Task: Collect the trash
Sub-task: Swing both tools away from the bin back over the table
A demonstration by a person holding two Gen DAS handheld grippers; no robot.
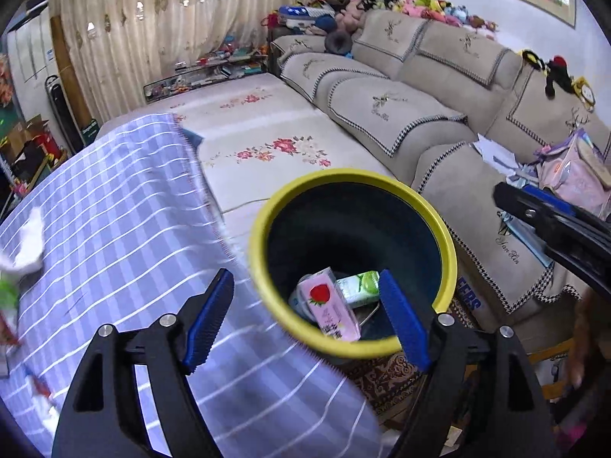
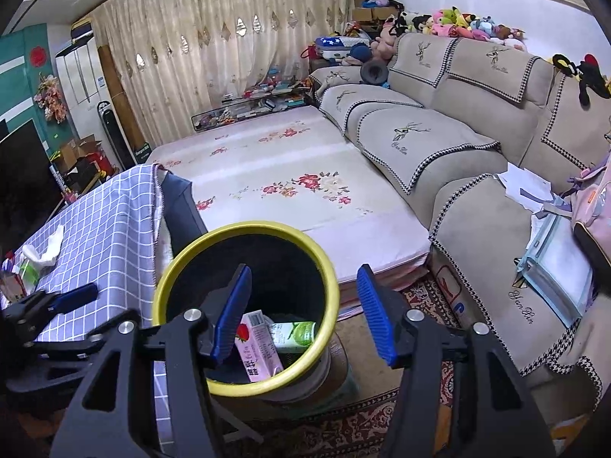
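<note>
A yellow-rimmed dark trash bin (image 1: 267, 206) (image 2: 168, 274) stands beside the table with the purple checked cloth (image 1: 114, 210) (image 2: 110, 210). Inside lie a pink strawberry carton (image 1: 328, 305) (image 2: 256, 347) and a green-and-white carton (image 1: 359, 286) (image 2: 294, 334). My left gripper (image 1: 305, 316) is open and empty above the bin's near rim. My right gripper (image 2: 305, 313) is open and empty above the bin; it also shows in the left wrist view (image 1: 550, 221). A crumpled white tissue (image 1: 28, 244) (image 2: 46, 248) and a green package (image 1: 7, 294) (image 2: 28, 273) lie on the table.
A beige sectional sofa (image 1: 439, 114) (image 2: 458, 145) with papers and a pink bag (image 2: 588, 198) runs along the right. A floral mat (image 1: 267, 133) (image 2: 286, 175) lies behind the bin. A patterned rug (image 2: 362, 420) covers the floor.
</note>
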